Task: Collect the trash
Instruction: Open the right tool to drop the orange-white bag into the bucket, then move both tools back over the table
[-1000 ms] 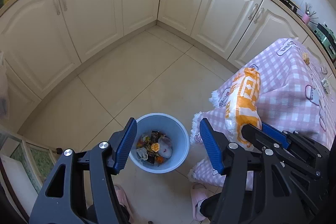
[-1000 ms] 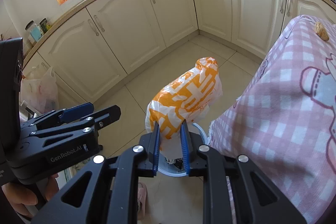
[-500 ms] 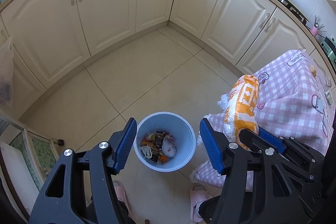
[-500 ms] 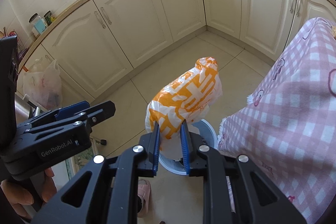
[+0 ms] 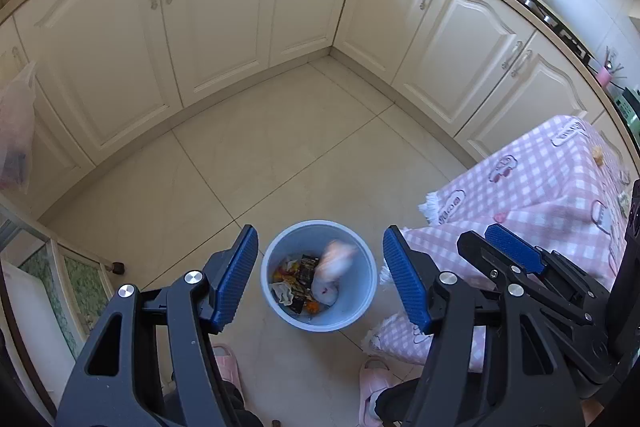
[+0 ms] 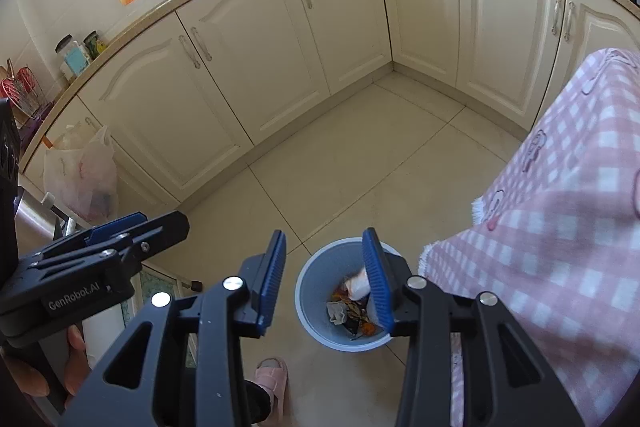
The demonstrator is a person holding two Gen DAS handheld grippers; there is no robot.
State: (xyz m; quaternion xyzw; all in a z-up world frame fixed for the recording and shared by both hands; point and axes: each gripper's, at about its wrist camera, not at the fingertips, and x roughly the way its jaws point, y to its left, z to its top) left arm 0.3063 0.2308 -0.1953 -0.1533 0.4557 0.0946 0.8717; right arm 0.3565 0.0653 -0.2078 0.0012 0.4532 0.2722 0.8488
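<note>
Trash (image 5: 308,283) sits in the blue bin (image 5: 362,311) on the tiled floor (image 5: 280,155), just beside the corner of the table under a pink checked cloth (image 5: 540,187). A pale, blurred bundle (image 5: 334,265) shows inside the bin in the left wrist view, apparently a bag dropping onto the wrappers; its print cannot be made out through the blur. In the right wrist view the same pale bundle (image 6: 358,285) lies among the scraps, partly hidden by a finger.

Right gripper (image 6: 326,281) hangs above the bin, pointing steeply down; its jaws have just been opening and nothing is between them now. Left gripper (image 5: 318,277) is also spread wide and empty, tilted down over the bin, with the person's hand (image 6: 60,359) on its grip low in the right wrist view.

One risk, as a judgement: the light bundle could catch the rim or spring back out, since the bin is already partly full. Another is the cloth fringe hanging close to the bin, which a gripper moving back toward the table might snag. Pink slippers (image 5: 374,377) stand close by the bin's base, so a careless step could tip it
</note>
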